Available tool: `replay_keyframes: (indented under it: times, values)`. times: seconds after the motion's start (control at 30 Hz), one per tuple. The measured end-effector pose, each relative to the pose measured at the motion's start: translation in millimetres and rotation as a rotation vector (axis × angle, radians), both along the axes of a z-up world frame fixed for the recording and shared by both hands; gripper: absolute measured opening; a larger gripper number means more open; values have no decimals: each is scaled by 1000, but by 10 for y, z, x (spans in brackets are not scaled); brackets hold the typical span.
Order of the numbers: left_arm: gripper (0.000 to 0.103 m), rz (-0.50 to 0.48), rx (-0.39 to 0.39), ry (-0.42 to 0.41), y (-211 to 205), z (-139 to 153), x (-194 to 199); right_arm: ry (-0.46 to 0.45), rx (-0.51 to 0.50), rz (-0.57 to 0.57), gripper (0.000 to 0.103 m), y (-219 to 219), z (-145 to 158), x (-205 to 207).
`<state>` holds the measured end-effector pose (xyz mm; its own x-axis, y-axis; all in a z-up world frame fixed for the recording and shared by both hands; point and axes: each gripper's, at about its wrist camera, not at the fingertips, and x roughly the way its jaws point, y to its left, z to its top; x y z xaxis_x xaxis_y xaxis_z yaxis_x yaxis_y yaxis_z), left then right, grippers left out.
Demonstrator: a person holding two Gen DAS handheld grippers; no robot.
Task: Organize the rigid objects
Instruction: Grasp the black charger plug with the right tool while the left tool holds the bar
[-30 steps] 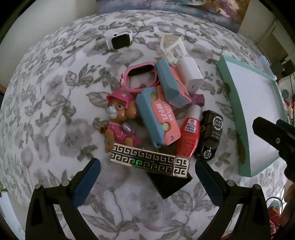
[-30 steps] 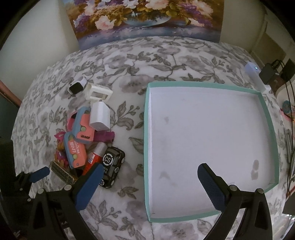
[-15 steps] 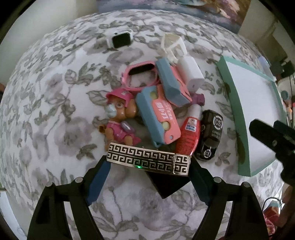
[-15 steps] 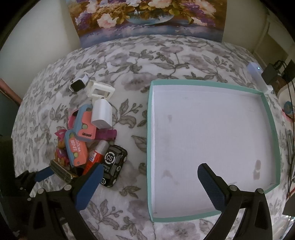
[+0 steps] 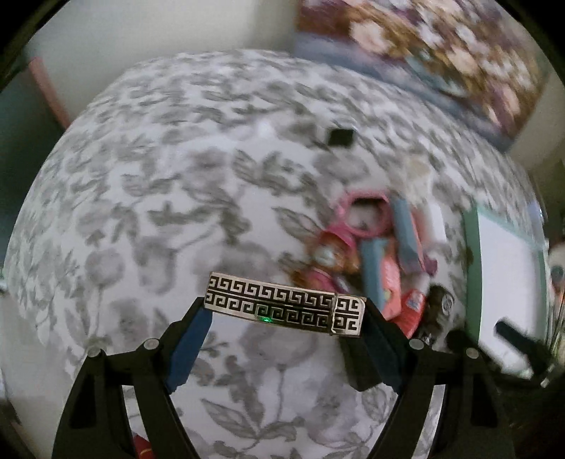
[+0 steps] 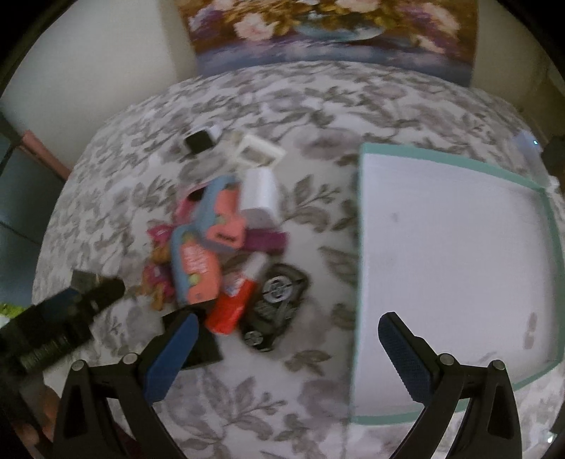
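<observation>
The left gripper is clamped on the ends of a Greek-key patterned lighter, carrying it crosswise between its pads above the floral cloth, with the toy pile off to its right. The right gripper hangs with its jaws spread and holding nothing, the teal tray ahead to its right.

From here I see a floral painting leaning against the pale wall at the far side, its lower edge meeting the leaf-print cloth that covers the surface. Far right, a small white device shows a lit dot. At left, a pink strip runs along the wall.
</observation>
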<state>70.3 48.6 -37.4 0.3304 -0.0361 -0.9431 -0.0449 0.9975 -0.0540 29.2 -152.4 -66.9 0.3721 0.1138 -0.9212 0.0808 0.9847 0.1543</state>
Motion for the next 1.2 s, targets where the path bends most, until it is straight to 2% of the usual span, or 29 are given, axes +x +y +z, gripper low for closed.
replay_keyframes:
  times: [0.17, 0.3, 0.57, 0.7, 0.8, 0.93, 1.2]
  values:
    - [84, 98, 7, -48, 251, 130, -20, 1, 49, 63, 103, 220, -65, -22]
    - [84, 140, -3, -45, 387, 119, -90, -8, 50, 123, 99, 412, -76, -54]
    - [84, 176, 8, 17, 518, -70, -116, 50, 65, 207, 77, 708, -255, -121]
    - [84, 183, 2, 40, 564, -145, -130, 78, 62, 223, 62, 783, -341, -137]
    - [84, 179, -2, 64, 576, -226, -122, 90, 42, 226, 59, 826, -400, -118]
    - [84, 169, -5, 98, 575, -342, -108, 99, 18, 216, 50, 881, -497, -59]
    - [84, 155, 3, 138, 578, -480, -99, 81, -79, 225, 49, 1107, -614, 6]
